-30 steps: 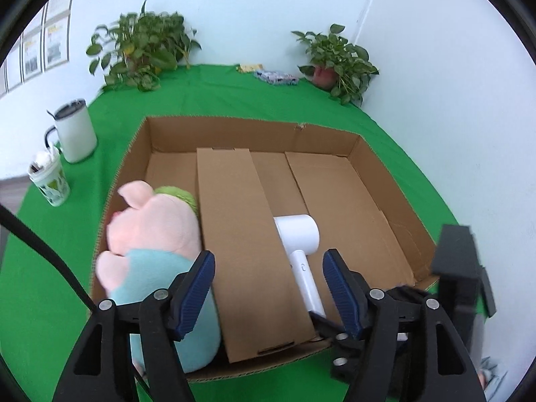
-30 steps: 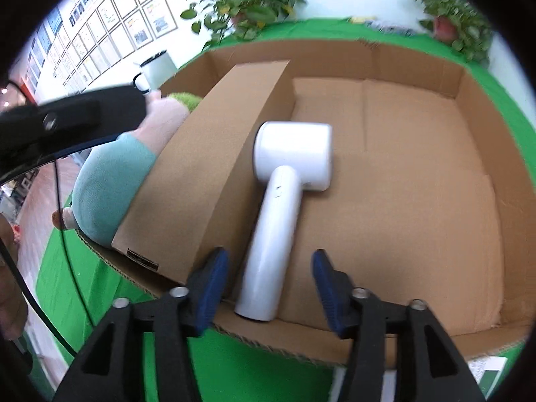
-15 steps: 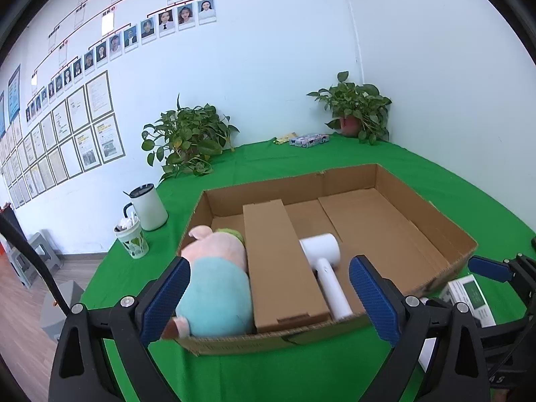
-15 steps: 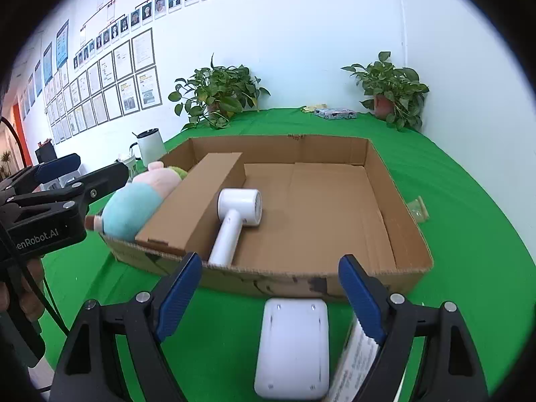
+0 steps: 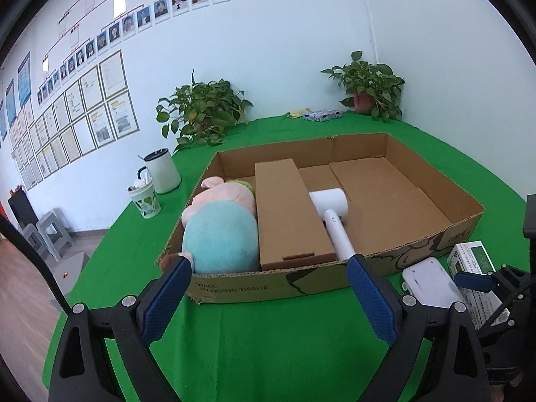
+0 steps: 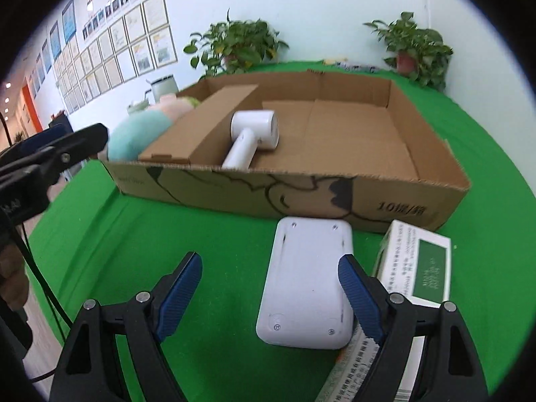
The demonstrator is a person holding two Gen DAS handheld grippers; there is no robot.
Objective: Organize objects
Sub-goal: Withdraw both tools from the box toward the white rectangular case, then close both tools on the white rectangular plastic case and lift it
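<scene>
A shallow cardboard box (image 5: 432, 181) (image 6: 418, 197) on the green table holds a plush pig (image 5: 221, 227) (image 6: 140, 130), a long brown carton (image 5: 284, 211) (image 6: 204, 124) and a white hair dryer (image 5: 331, 214) (image 6: 251, 137). A flat white device (image 6: 308, 281) (image 5: 432, 284) and a green-and-white box (image 6: 418, 264) (image 5: 475, 268) lie in front of the cardboard box. My left gripper (image 5: 268, 298) is open and empty, in front of the box. My right gripper (image 6: 271, 294) is open and empty, low over the white device.
A white jug (image 5: 162, 171) and a patterned cup (image 5: 144, 199) stand left of the box. Two potted plants (image 5: 201, 114) (image 5: 372, 87) and small packets (image 5: 321, 115) are at the table's far edge by the wall. Stools (image 5: 47, 234) stand on the floor at left.
Both grippers have pulled back out of the box and opened wide. The hair dryer stays in the box. The right gripper has dropped toward the white device.
</scene>
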